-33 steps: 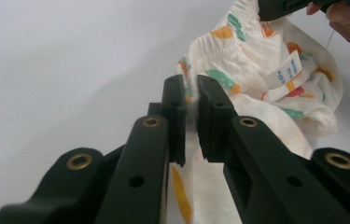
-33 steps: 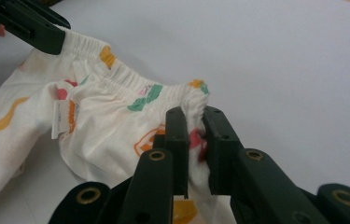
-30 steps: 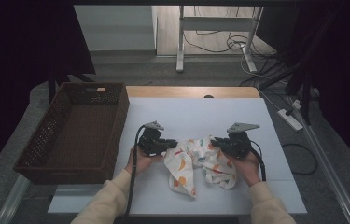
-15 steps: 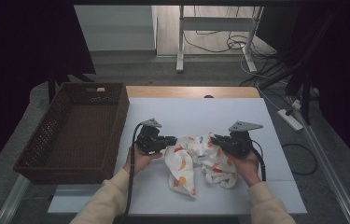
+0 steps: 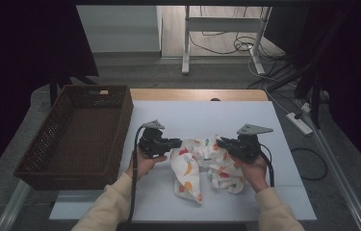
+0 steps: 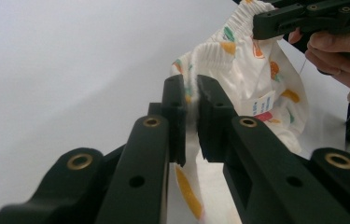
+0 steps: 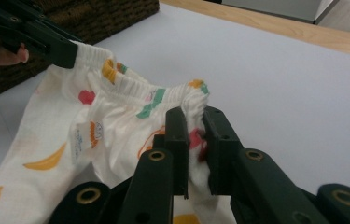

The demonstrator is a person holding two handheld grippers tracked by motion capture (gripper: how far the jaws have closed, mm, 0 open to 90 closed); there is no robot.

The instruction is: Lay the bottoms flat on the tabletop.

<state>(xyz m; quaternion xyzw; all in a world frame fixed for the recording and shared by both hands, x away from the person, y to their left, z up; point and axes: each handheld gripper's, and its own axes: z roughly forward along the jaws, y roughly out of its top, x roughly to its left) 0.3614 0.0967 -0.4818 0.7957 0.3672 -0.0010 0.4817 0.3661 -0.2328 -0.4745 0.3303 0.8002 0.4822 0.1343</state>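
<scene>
I'm clamping my left claw (image 5: 174, 142) and right claw (image 5: 222, 141) on the pants' (image 5: 202, 161) waistband ends, stretching it across the desk (image 5: 207, 115), legs hanging toward me, basket (image 5: 79, 134) nearer my left.

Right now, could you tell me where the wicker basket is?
In the high view the wicker basket sits at the table's left edge, just left of the left gripper, which grips the patterned garment.

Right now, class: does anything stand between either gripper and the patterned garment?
No. The left gripper and right gripper each already pinch the garment by its elastic waistband, so nothing visible stands between them.
</scene>
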